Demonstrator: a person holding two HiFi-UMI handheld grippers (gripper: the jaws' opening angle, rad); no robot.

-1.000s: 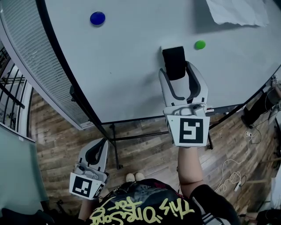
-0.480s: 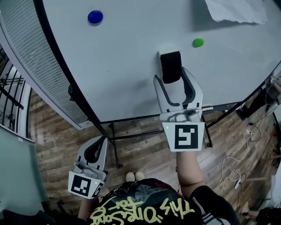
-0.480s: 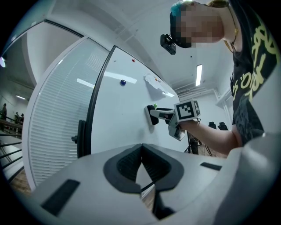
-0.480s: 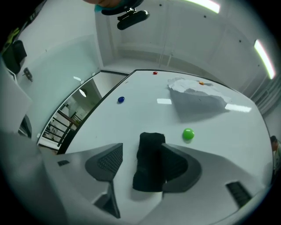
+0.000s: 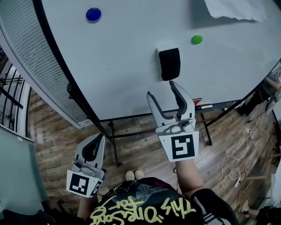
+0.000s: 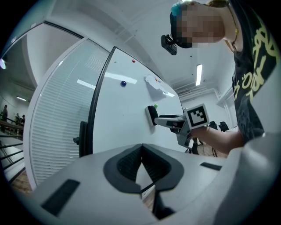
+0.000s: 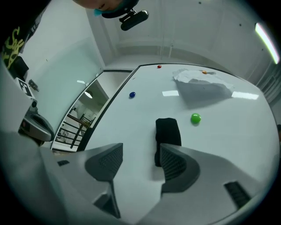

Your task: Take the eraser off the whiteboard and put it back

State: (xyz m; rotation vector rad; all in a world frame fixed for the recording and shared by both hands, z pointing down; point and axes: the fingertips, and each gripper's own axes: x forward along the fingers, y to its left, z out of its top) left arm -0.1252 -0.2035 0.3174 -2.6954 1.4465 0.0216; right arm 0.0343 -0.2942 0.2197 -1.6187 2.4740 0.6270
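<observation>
The eraser (image 5: 169, 63) sits on the whiteboard (image 5: 123, 70), a black block standing upright just right of centre in the upper half of the head view. A second ago my right gripper (image 5: 161, 90) had its jaws either side of it. Half a second ago they flanked only its lower end. Now the gripper has slid down the frame and its tips are clear below the eraser, not touching it. The jaws are wide apart with nothing in them. In the right gripper view I see bare board between the pads, and the eraser lies just beyond the tip of the right-hand one. The eraser holds much the same place beside the green magnet (image 5: 197, 39), so I judge it is back on the board and staying up by itself, with only my retreat left.

My left gripper (image 5: 97, 141) hangs in the lower left over the wooden floor (image 5: 140, 151), jaws pressed together on nothing, well apart from the board.

For room, there is bare board to the left of the eraser and below it. The green magnet is near its upper right, the blue magnet (image 5: 93, 14) is well away at upper left, and a sheet of paper (image 5: 237, 9) fills the upper right corner. The board's lower edge (image 5: 131, 117) runs right behind my right gripper, and a red marker (image 5: 199, 104) lies just beside it. I would pull straight down the frame, where only floor is in the way.
</observation>
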